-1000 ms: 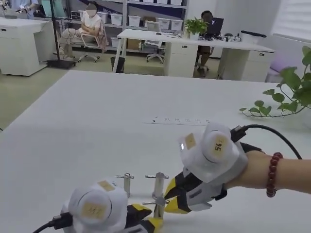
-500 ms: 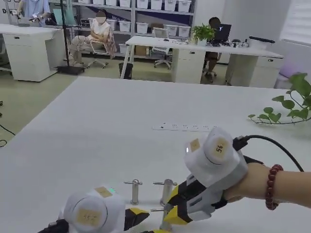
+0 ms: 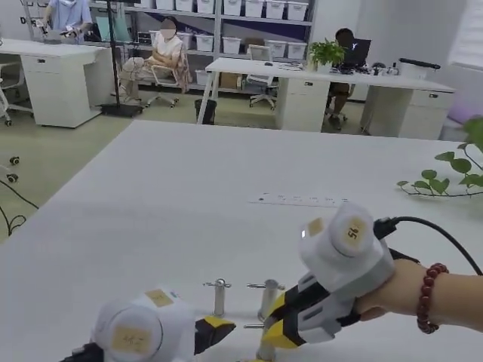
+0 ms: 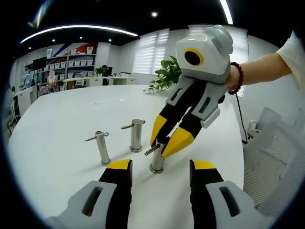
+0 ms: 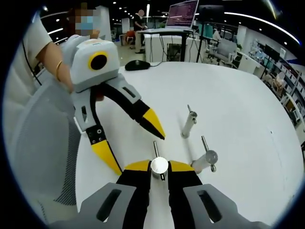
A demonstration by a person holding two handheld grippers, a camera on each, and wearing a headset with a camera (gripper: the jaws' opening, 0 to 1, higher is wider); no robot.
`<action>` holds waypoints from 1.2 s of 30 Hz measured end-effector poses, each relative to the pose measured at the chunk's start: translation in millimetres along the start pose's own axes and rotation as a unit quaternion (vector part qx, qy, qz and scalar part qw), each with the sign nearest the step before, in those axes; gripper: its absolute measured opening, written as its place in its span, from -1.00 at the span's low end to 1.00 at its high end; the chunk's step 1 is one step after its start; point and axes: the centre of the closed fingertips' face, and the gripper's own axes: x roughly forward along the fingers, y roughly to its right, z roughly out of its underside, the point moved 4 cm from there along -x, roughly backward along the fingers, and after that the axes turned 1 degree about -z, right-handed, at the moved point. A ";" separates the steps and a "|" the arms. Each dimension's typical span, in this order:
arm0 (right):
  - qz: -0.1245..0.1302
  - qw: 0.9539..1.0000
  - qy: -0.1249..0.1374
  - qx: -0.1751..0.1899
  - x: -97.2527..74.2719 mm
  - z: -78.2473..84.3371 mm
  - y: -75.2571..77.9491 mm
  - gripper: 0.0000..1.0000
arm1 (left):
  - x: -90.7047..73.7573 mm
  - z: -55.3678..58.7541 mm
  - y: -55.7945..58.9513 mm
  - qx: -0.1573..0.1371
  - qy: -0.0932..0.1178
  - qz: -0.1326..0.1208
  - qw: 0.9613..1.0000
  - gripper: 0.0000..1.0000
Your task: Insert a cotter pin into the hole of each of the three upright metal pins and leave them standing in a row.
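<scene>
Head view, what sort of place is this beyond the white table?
Probably an open-plan office or lab workspace. Behind the table there is shelving lined with white storage bins, white desks spaced across an open floor, and a seated person working at a laptop.

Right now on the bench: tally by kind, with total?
Upright metal pins: 3
Cotter pins: 3
Grippers, left gripper and right gripper: 2
Total: 8
</scene>
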 end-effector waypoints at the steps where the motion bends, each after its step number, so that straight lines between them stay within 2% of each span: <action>1: 0.002 1.000 0.000 0.000 -0.1 -0.1 0.7 -0.73 | -1.7 -0.4 0.1 0.000 0.001 -0.001 1.000 -0.03; 9: 0.004 1.000 -0.003 -0.007 -3.4 3.9 6.2 -0.74 | -13.2 -1.3 -1.5 -0.007 0.013 -0.009 1.000 0.17; 16: 0.010 1.000 -0.005 -0.009 -14.4 7.0 18.1 -0.74 | -19.9 -3.1 -4.2 -0.012 0.019 -0.017 1.000 0.29; 21: 0.015 1.000 -0.010 -0.010 -21.9 13.1 27.5 -0.74 | -25.7 -6.2 -7.1 -0.011 0.027 -0.029 0.999 0.46; 30: 0.030 0.999 -0.018 -0.002 -33.1 27.9 44.4 -0.74 | -36.6 -8.5 -9.8 -0.015 0.038 -0.040 0.998 0.62; 36: 0.040 0.999 -0.018 0.007 -39.6 35.4 55.1 -0.74 | -39.9 -8.9 -12.3 -0.014 0.039 -0.052 0.998 0.64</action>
